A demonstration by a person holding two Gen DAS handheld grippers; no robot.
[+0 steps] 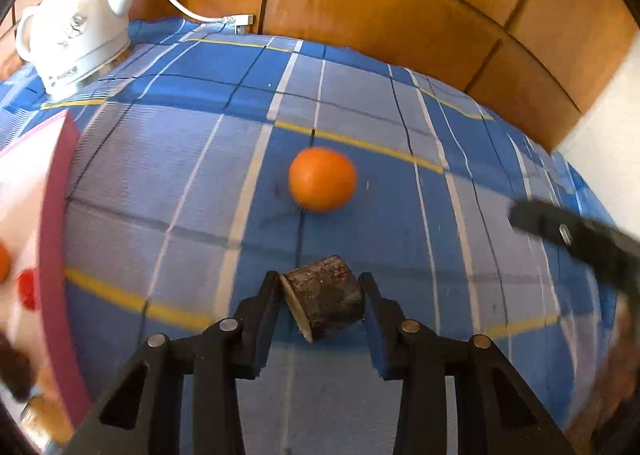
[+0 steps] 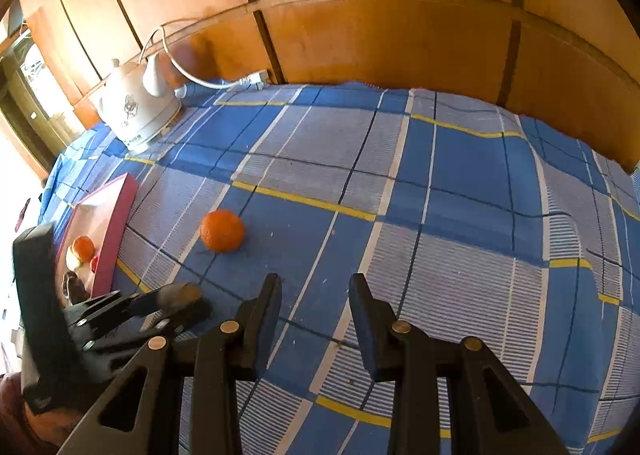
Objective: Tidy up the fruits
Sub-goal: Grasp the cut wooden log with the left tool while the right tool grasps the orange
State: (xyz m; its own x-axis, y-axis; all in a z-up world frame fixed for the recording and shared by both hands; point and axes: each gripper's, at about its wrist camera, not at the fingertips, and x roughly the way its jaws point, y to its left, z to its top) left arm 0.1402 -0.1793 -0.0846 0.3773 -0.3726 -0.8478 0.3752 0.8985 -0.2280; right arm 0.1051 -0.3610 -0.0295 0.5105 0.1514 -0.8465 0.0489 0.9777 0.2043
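My left gripper (image 1: 322, 281) is shut on a dark brown cut piece of fruit (image 1: 326, 297) and holds it above the blue plaid cloth. It also shows in the right wrist view (image 2: 180, 297), where the brown piece (image 2: 178, 294) sits between its fingers. An orange (image 1: 322, 179) lies on the cloth beyond it, also seen in the right wrist view (image 2: 222, 231). A pink-rimmed tray (image 1: 54, 223) at the left holds an orange (image 2: 84, 247) and small red fruit (image 1: 27, 289). My right gripper (image 2: 316, 281) is open and empty over the cloth.
A white electric kettle (image 1: 76, 31) with its cord stands at the far left corner of the table, also in the right wrist view (image 2: 138, 111). Wooden panelling (image 2: 400, 43) runs behind the table. The right gripper's finger (image 1: 560, 231) shows at the right edge.
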